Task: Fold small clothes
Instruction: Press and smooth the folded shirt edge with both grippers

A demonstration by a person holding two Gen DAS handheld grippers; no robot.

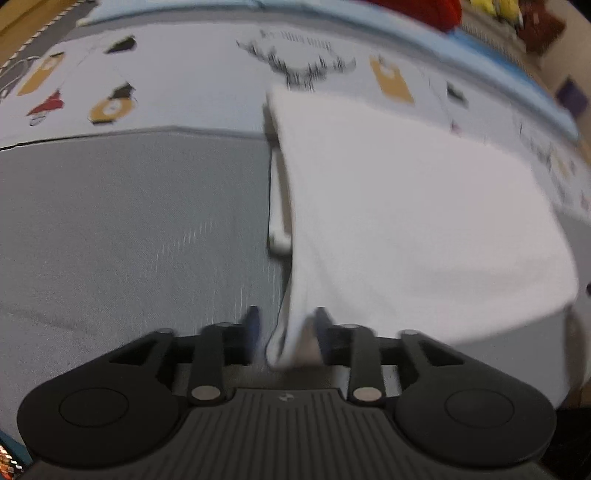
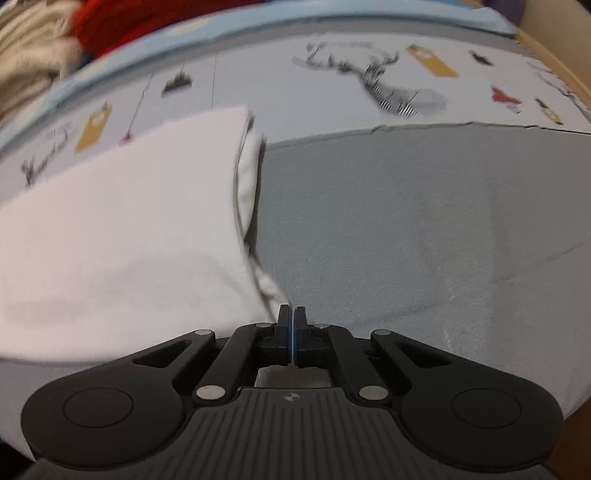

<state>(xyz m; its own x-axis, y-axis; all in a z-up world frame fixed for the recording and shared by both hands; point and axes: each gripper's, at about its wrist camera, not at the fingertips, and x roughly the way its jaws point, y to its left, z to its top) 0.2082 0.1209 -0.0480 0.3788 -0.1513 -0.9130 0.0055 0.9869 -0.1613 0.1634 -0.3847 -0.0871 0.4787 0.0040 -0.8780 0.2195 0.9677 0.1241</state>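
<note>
**Desk:** What does the left wrist camera show?

**Photographer:** A white garment (image 1: 406, 206), folded over on itself, lies on a grey cloth (image 1: 129, 229). Beyond that is a pale printed sheet (image 1: 184, 85) with a deer's head and small yellow and black figures. A corner of the white fabric hangs down between the fingers of the left gripper (image 1: 286, 325). The jaws stand partly apart; the frame is blurred, and I cannot tell whether the pads press on the cloth.

**Desk:** And the right side?

**Photographer:** The right gripper (image 2: 291, 325) has its jaws together, blue pads face to face. The near corner of the white garment (image 2: 122, 229) runs right up to the fingertips, and a scrap of white shows behind the pads. Whether any cloth is pinched between them I cannot tell. The garment fills the left half of that view, its doubled edge running away from the gripper along the grey cloth (image 2: 424, 229).

**Desk:** Anything in the background?

**Photographer:** A light blue border (image 2: 258, 26) rims the printed sheet (image 2: 314, 99). Past it lie a red fabric (image 2: 122, 18) and beige cloth (image 2: 33, 48), both out of focus.
</note>
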